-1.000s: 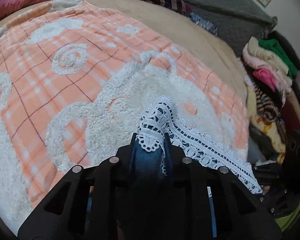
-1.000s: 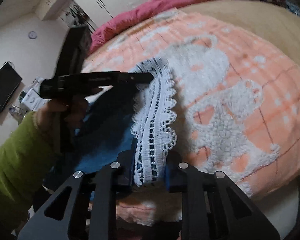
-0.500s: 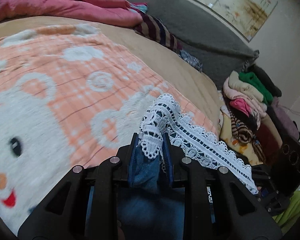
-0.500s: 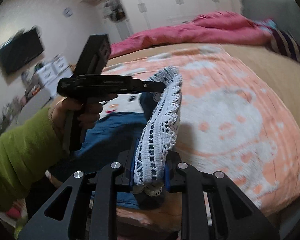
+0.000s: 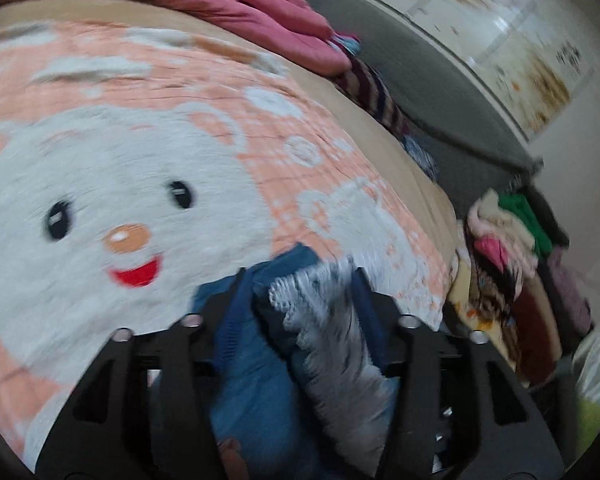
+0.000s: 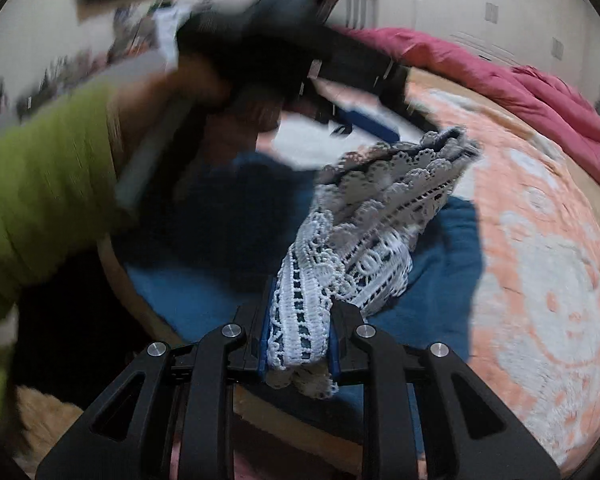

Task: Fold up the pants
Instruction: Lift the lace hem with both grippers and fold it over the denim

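The pants (image 6: 432, 248) are blue denim with a white lace hem (image 6: 364, 240). They lie bunched on the orange and white bear blanket (image 6: 540, 240). My right gripper (image 6: 300, 320) is shut on the lace hem close to the camera. My left gripper (image 5: 300, 280) has its jaws spread wider, with the lace hem (image 5: 324, 320) and denim (image 5: 252, 380) lying between them; this view is blurred. The left gripper also shows in the right wrist view (image 6: 412, 120), held by a hand with a green sleeve, just above the far end of the lace.
A pink duvet (image 5: 260, 4) lies along the far side of the bed. A grey headboard (image 5: 440, 92) stands behind it. A pile of folded clothes (image 5: 512, 248) sits to the right of the bed. White wardrobes (image 6: 480, 8) line the wall.
Both grippers have swung toward the bear's face on the blanket, carrying the lace hem over the denim. The left jaws, shut on the hem before, now stand wider apart.
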